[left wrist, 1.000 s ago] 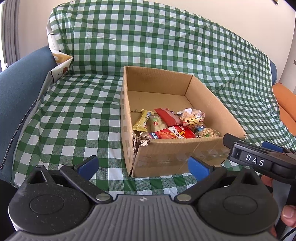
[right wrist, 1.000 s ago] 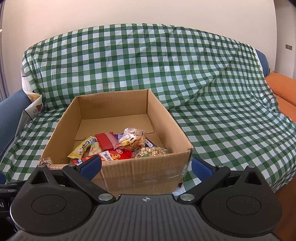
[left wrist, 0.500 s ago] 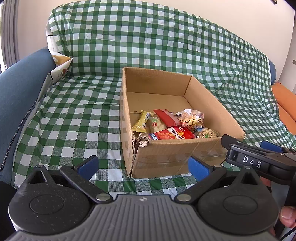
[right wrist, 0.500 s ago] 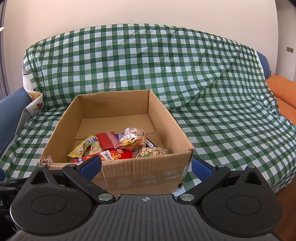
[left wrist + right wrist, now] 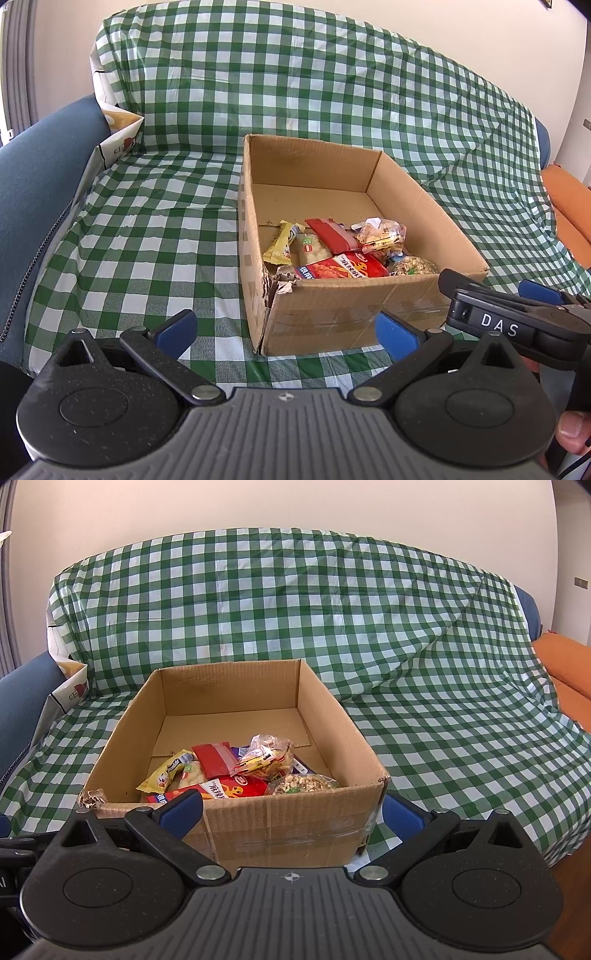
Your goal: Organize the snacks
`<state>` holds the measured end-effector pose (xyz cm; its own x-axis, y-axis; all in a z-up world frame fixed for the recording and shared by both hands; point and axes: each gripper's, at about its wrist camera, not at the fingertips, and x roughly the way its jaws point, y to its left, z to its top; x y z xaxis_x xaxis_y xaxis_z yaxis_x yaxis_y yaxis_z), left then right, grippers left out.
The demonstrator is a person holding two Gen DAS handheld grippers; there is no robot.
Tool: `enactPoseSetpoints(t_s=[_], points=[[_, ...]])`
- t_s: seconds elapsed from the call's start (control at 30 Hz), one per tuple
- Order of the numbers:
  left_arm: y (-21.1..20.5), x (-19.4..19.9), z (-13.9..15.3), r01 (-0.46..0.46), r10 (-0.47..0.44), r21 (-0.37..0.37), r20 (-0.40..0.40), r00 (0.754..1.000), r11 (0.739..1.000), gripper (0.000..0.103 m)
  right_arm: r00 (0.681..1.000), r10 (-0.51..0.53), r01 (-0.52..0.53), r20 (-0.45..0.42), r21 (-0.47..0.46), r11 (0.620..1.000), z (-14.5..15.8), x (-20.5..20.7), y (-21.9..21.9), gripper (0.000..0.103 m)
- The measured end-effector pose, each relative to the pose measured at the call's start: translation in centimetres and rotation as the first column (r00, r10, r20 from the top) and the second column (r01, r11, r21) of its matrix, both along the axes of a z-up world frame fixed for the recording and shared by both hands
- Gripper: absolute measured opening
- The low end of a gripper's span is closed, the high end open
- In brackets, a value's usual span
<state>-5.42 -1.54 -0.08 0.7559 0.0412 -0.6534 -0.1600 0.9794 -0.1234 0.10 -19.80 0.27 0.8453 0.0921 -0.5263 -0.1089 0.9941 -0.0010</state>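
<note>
While snacks [image 5: 236,771] fill box [image 5: 291,823], grippers gape.

On my screens: cloth [image 5: 369,635], green-and-white check. Box [image 5: 280,827], plain brown cardboard. Inside it I count a yellow packet [image 5: 166,773], a red pouch [image 5: 214,758] with a clear strip, a red-orange bag [image 5: 341,266] with white lettering, and a clear bag [image 5: 267,757] of tan pieces. Sofa arm [image 5: 33,173], blue. Cushion [image 5: 565,664], orange. Finger pads [image 5: 175,326] on my left gripper [image 5: 286,328], blue; its body, black and grey.
</note>
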Motion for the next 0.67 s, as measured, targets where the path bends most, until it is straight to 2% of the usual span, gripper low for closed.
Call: enactPoseSetpoints(t_s=[0.47, 0.67], points=[[-0.24, 0.02, 0.08, 0.001, -0.001, -0.002, 0.001, 1.000, 1.000, 0.102, 1.000, -0.002, 0.002, -0.001, 0.000, 1.000, -0.02, -0.03, 0.04, 0.102], [-0.35, -0.26, 0.67, 0.015, -0.014, -0.007, 0.038, 0.999, 1.000, 0.102, 1.000, -0.008, 0.008, -0.013, 0.008, 1.000, 0.71, 0.31, -0.24, 0.102]])
